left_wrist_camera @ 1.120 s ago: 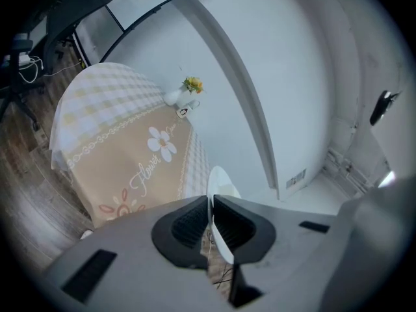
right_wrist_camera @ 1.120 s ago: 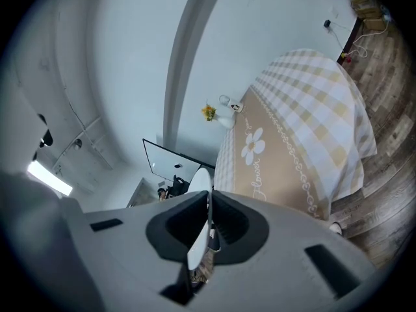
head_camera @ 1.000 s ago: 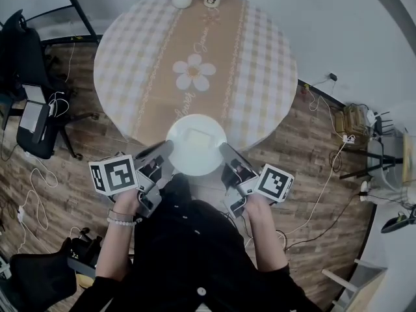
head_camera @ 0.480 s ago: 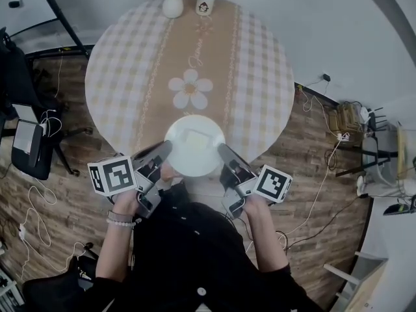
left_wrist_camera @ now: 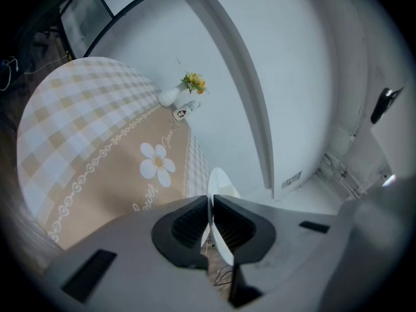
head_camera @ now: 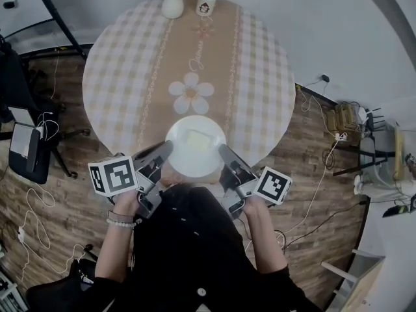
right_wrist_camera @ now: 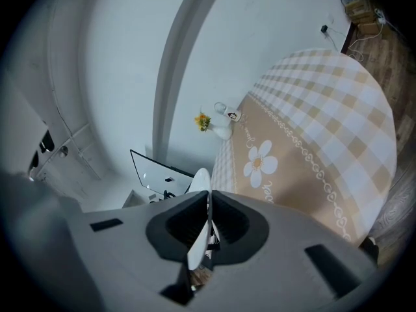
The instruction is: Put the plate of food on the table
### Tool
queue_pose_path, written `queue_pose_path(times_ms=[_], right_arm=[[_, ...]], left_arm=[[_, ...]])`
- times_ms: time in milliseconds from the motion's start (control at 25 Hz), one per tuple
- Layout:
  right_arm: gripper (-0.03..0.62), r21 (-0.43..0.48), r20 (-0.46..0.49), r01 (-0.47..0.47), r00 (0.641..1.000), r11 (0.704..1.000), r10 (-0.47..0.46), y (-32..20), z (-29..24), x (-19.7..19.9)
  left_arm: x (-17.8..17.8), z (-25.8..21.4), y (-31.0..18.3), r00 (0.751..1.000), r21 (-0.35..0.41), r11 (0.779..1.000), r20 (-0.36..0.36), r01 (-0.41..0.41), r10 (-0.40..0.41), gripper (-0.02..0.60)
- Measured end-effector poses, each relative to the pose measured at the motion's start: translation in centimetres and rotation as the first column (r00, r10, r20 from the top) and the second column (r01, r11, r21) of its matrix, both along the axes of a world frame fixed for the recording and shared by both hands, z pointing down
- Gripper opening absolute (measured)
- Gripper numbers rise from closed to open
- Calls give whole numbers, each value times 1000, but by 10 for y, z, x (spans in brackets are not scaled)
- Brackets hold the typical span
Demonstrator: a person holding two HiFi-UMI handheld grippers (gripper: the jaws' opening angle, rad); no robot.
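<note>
A dining corner staged in a studio-like room. A cloth-covered round table (head_camera: 260,77) with a flower vase (head_camera: 173,5) stands on wood flooring (head_camera: 305,135) strewn with cables (head_camera: 324,186).

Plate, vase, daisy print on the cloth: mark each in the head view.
plate (head_camera: 185,162), head view, bare white surface near its near edge.
vase (head_camera: 172,6), head view, white body.
daisy print (head_camera: 191,90), head view, flower's centre.

1. We see a white vase (head_camera: 173,6) of yellow flowers far ahead of the left claw (head_camera: 166,147).
2. A small white cup (head_camera: 206,5) with a cartoon face stands beside it, far ahead of the right claw (head_camera: 223,149).
3. A black office chair (head_camera: 39,166) sits left of the left claw.
4. Loose cables (head_camera: 323,188) trail over the wooden floor (head_camera: 65,194) right of the right claw.
</note>
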State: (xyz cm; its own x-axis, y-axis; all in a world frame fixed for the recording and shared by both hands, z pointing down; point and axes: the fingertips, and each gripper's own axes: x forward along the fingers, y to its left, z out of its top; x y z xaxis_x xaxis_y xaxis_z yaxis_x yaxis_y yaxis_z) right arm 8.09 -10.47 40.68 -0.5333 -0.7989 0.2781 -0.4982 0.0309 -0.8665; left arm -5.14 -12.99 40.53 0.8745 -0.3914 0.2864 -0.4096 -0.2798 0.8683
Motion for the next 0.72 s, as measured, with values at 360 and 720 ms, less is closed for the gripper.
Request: queue_pose_path(times_ms=[360, 720], right_arm=[[8, -18, 20, 12, 1000, 1000, -11, -5, 0, 11], [8, -28, 21, 68, 998, 997, -67, -14, 6, 20]], left_arm=[[11, -2, -6, 1000, -10, 1000, -9, 7, -7, 20], [18, 2, -7, 998, -16, 998, 1, 66, -66, 20]])
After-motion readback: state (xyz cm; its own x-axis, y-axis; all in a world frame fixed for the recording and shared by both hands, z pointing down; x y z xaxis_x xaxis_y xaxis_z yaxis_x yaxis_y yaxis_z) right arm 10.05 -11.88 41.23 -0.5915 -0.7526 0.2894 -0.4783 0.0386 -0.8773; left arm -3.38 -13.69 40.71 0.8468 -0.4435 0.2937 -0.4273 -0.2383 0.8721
